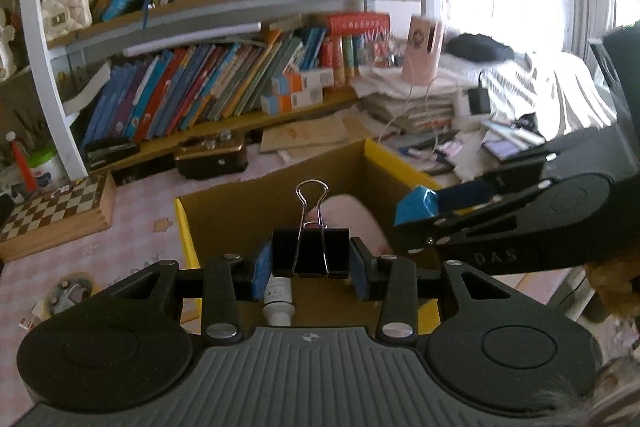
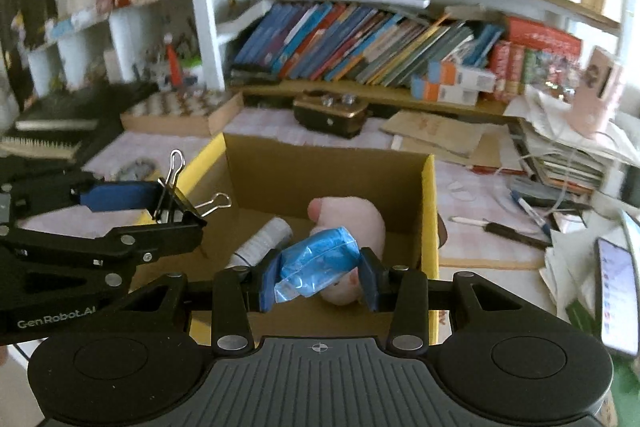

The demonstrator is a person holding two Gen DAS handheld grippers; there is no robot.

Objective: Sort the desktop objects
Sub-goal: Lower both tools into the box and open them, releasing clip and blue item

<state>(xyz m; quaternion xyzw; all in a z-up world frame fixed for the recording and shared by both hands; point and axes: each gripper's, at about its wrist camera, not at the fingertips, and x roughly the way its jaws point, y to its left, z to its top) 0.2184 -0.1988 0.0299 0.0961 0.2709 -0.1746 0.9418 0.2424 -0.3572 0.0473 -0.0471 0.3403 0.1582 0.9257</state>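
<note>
The open cardboard box (image 2: pixel 328 167) sits on the table (image 2: pixel 480 243), holding a pink soft toy (image 2: pixel 356 215) and a white tube (image 2: pixel 264 239). Above the box, the left tongs (image 1: pixel 310 263) clamp a black binder clip (image 1: pixel 310 251); the right tongs (image 2: pixel 320 279) grip a blue packet (image 2: pixel 316 259).

The binder clip (image 1: pixel 310 253) is black with silver wire handles. The crinkled packet (image 2: pixel 318 263) is bright blue. Both tongs are black with blue pads (image 1: pixel 262 273). The cardboard box (image 2: pixel 430 211) is brown inside, yellow outside. A soft toy (image 2: pixel 352 219) in it is pale pink. The surface (image 1: pixel 132 211) wears pink-and-white checks. The chessboard (image 1: pixel 52 207) shows brown and cream squares.
</note>
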